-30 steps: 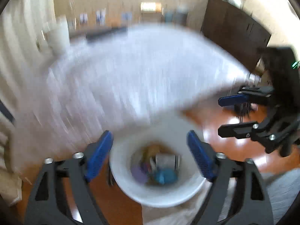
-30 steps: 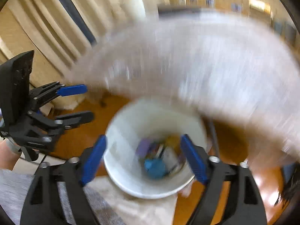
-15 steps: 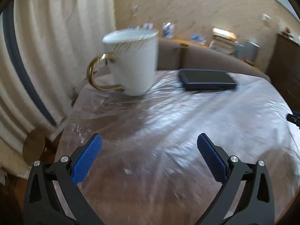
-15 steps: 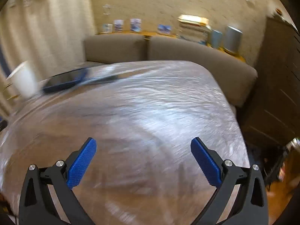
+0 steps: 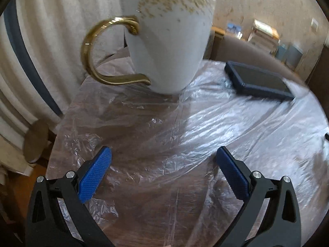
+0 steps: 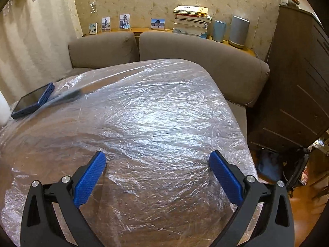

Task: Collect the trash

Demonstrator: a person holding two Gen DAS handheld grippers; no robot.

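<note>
Hovering over the plastic-covered table (image 6: 164,107), left gripper (image 5: 163,174) and right gripper (image 6: 157,171) — both spread, empty.

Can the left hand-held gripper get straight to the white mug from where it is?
Probably yes: the left hand-held gripper is open, the mug stands straight ahead, only bare plastic sheet between.

A plastic-covered table (image 6: 164,113) carries a mug (image 5: 168,41) and tablet (image 5: 259,80).
</note>
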